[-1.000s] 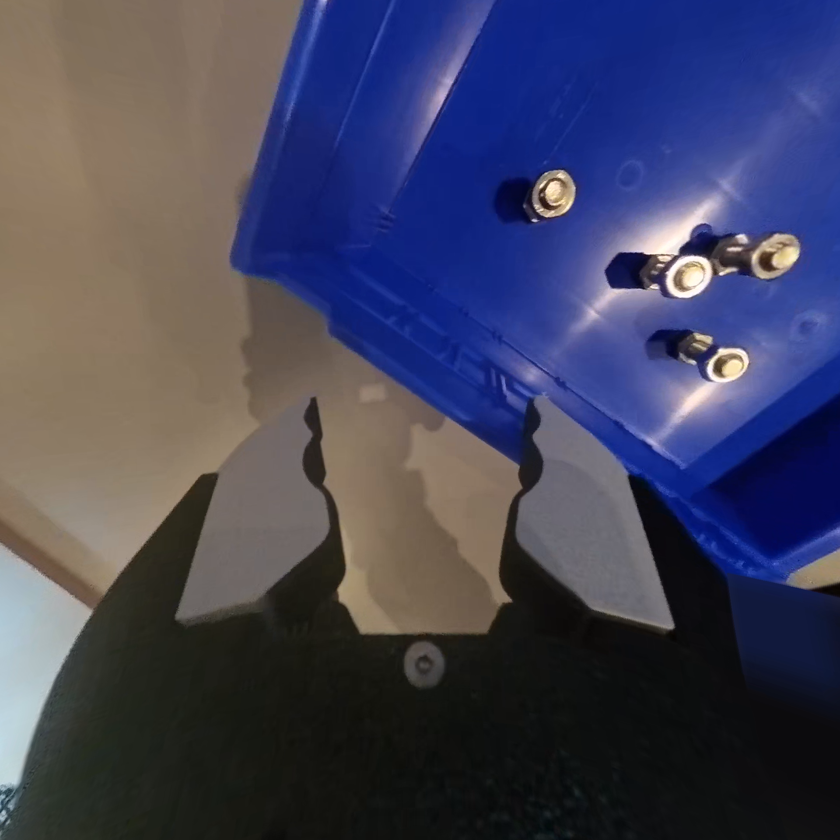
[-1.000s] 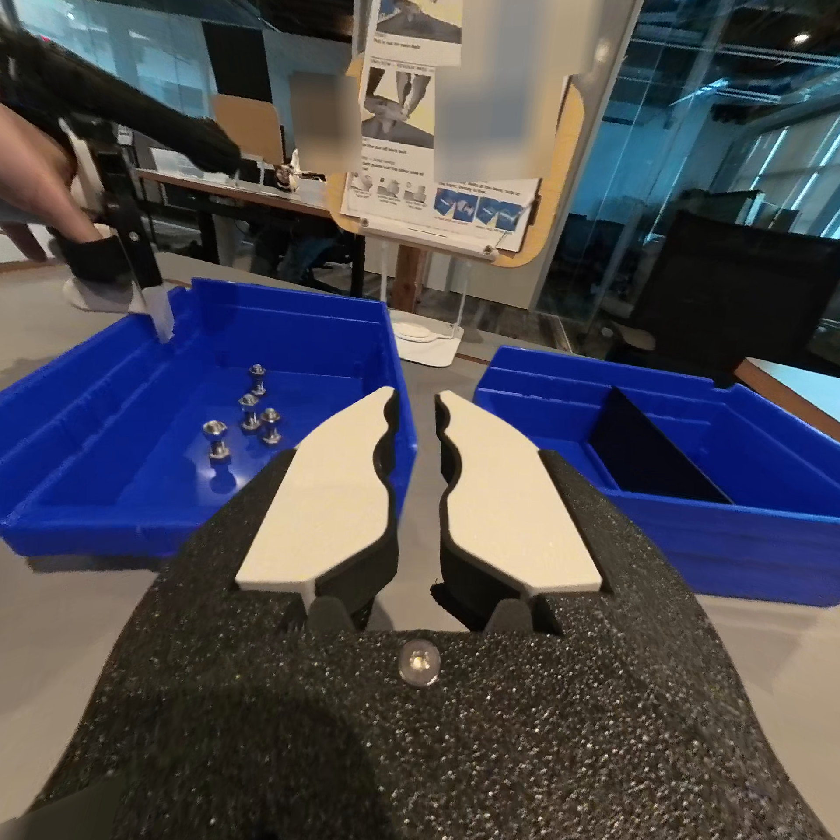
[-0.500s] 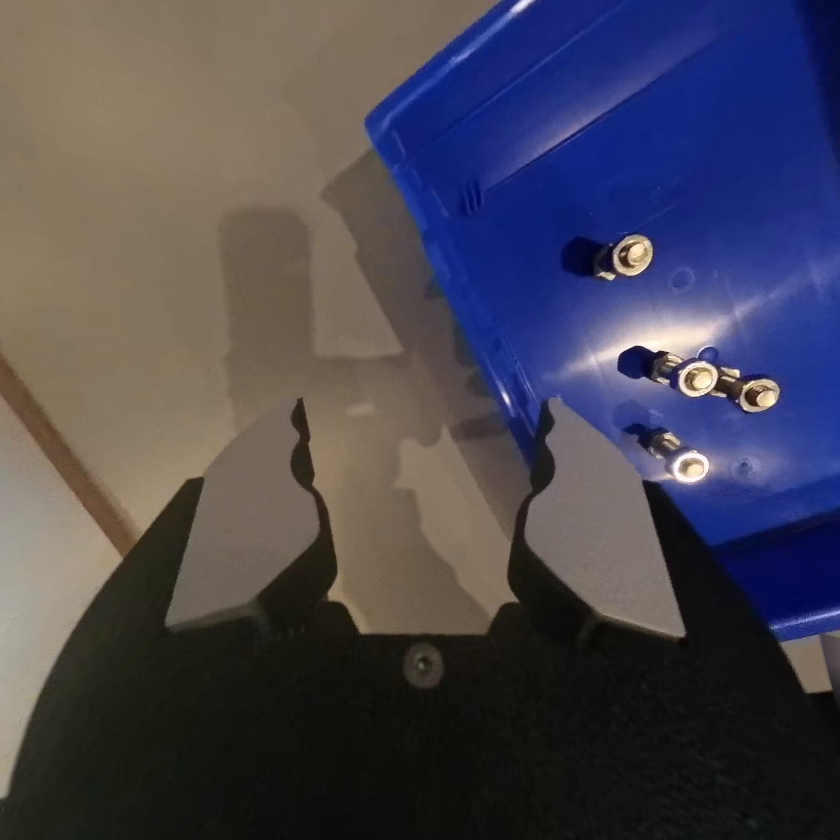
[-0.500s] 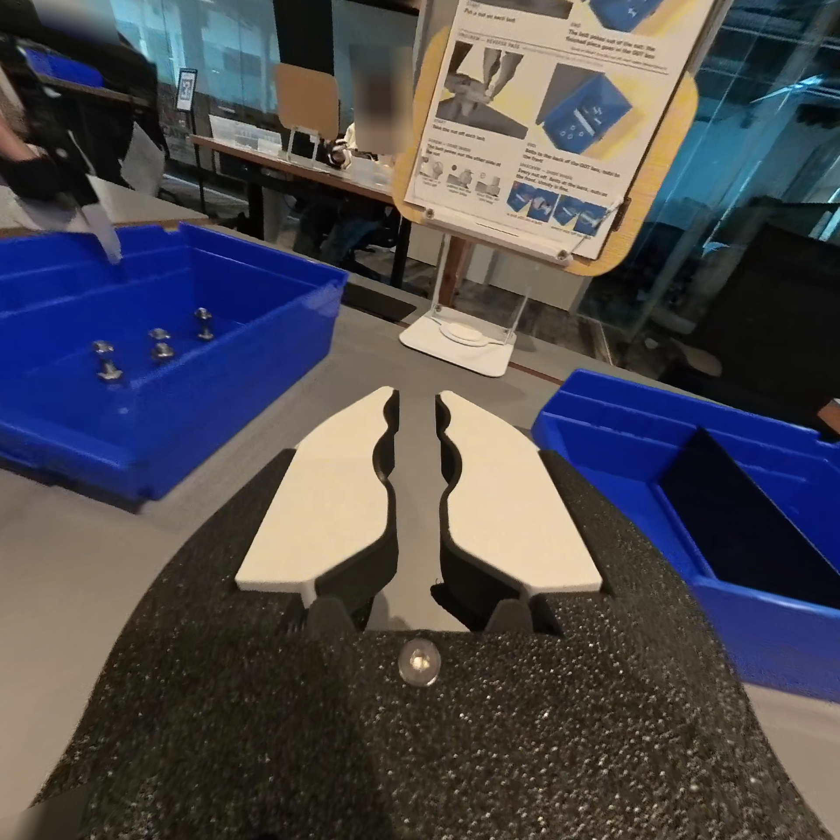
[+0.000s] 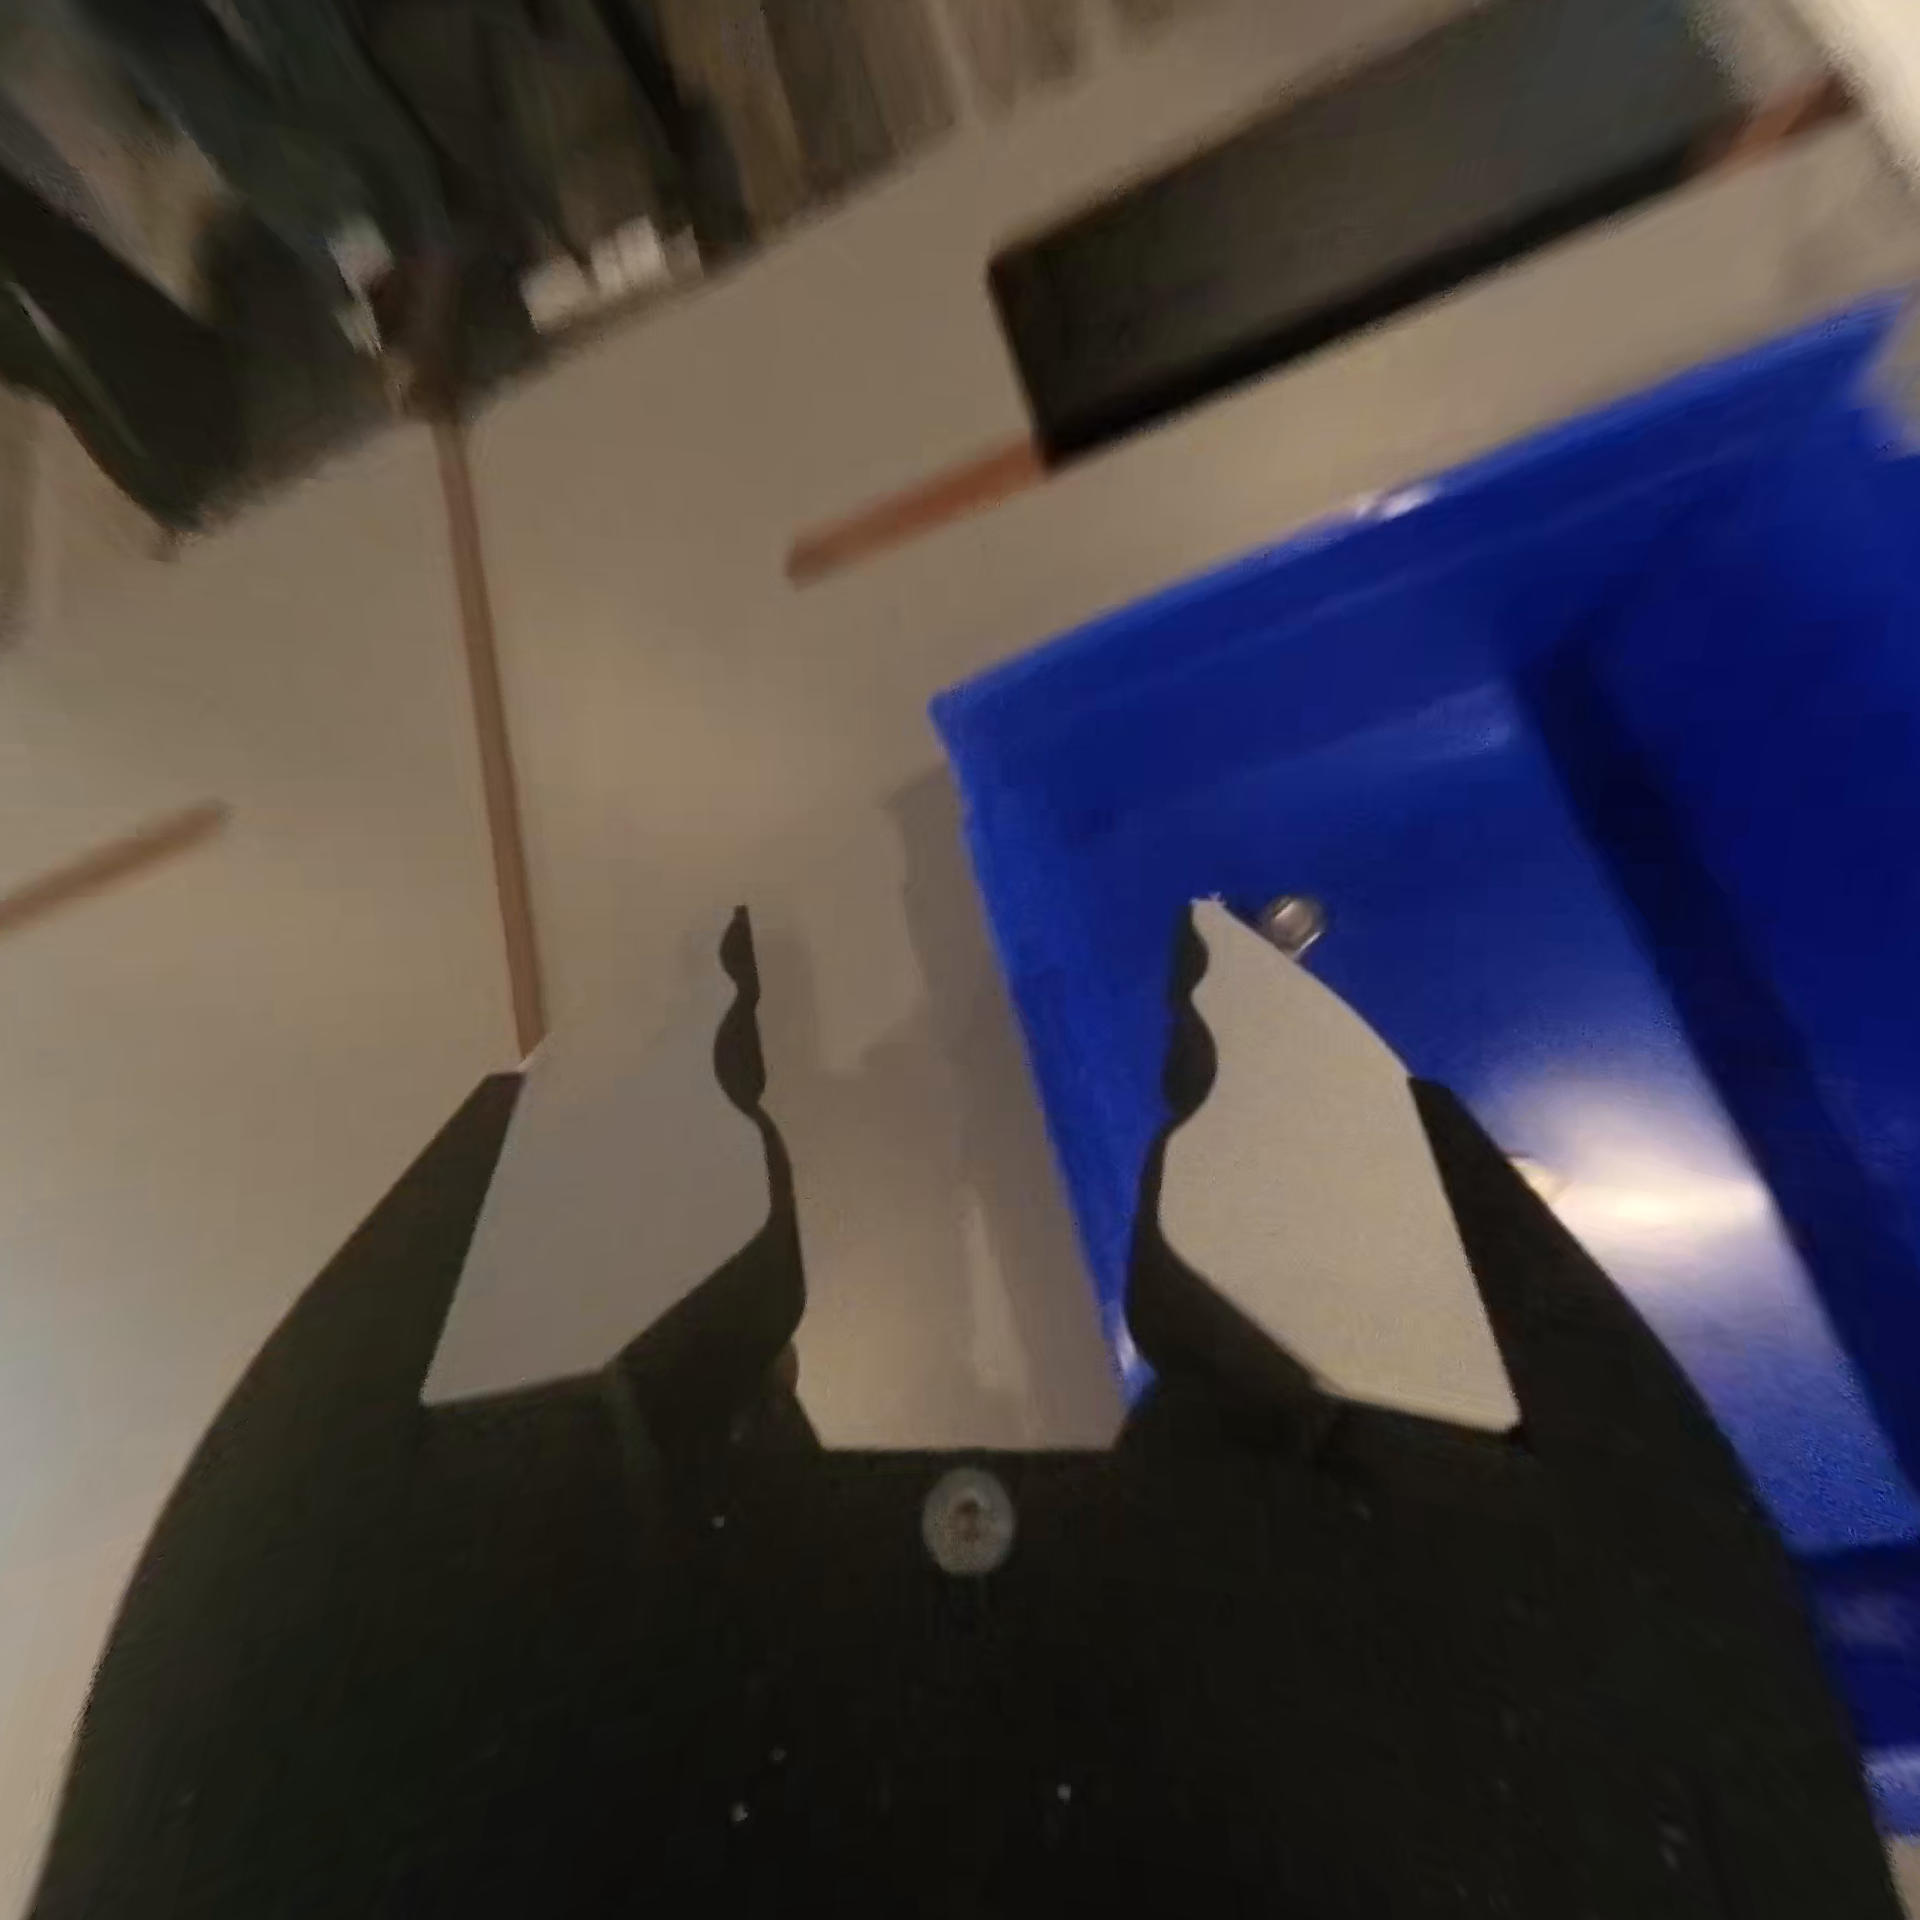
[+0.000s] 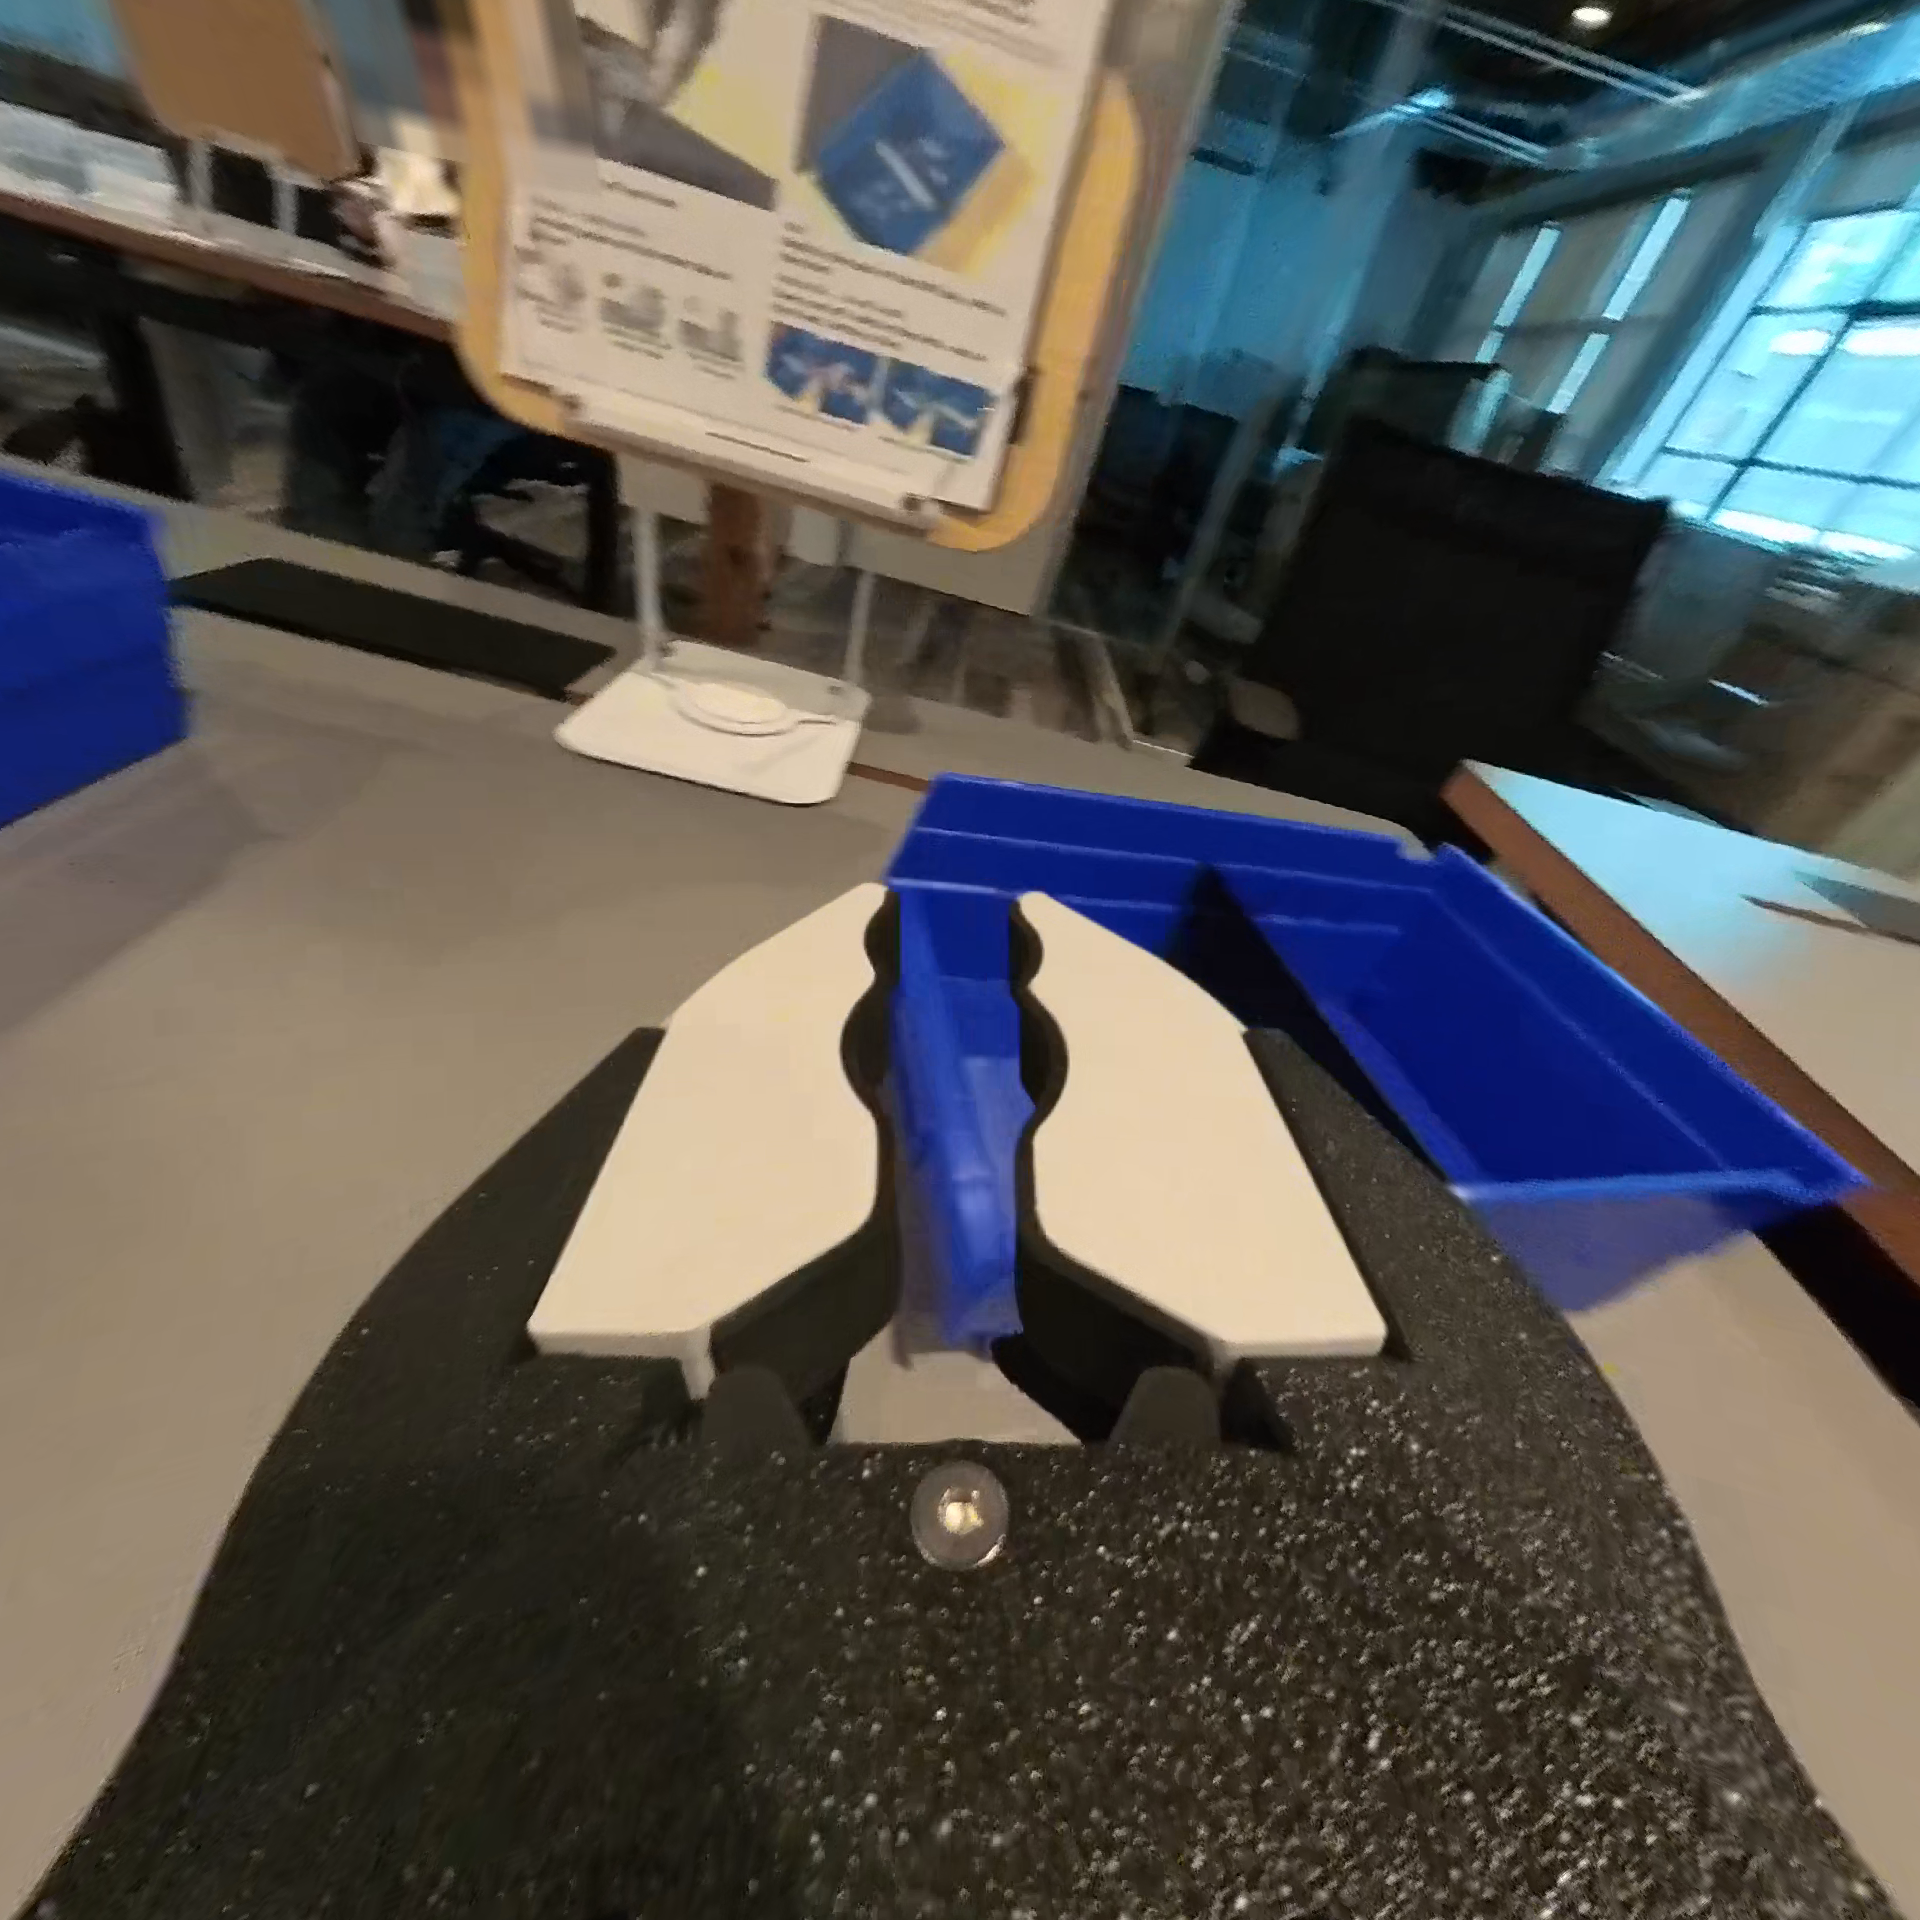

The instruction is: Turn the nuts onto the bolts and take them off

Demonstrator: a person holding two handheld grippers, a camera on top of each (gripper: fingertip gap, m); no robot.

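In the blurred left wrist view, my left gripper (image 5: 966,914) is open and empty. It hangs over the table beside the left wall of a blue bin (image 5: 1403,810). One bolt with a nut (image 5: 1288,921) shows on the bin floor just past the right fingertip; the other bolts are hidden. In the right wrist view, my right gripper (image 6: 949,902) is empty, its jaws a narrow gap apart. It sits over the left end of a second blue bin (image 6: 1558,1049) with a dark divider (image 6: 1236,956). That bin's left wall shows through the gap.
The bolt bin's corner (image 6: 73,644) shows at the far left. An instruction board on a stand (image 6: 769,239) with a white base (image 6: 717,727) stands at the back. A dark mat (image 6: 395,623) lies behind. The table's wooden edge (image 6: 1683,1018) runs along the right. The gap from one gripper's tips to the other's is roughly 60 cm.
The left gripper swung away to the left, so the bolts slid out of view behind its right finger. The right gripper turned right toward the divided bin and its jaws parted slightly.
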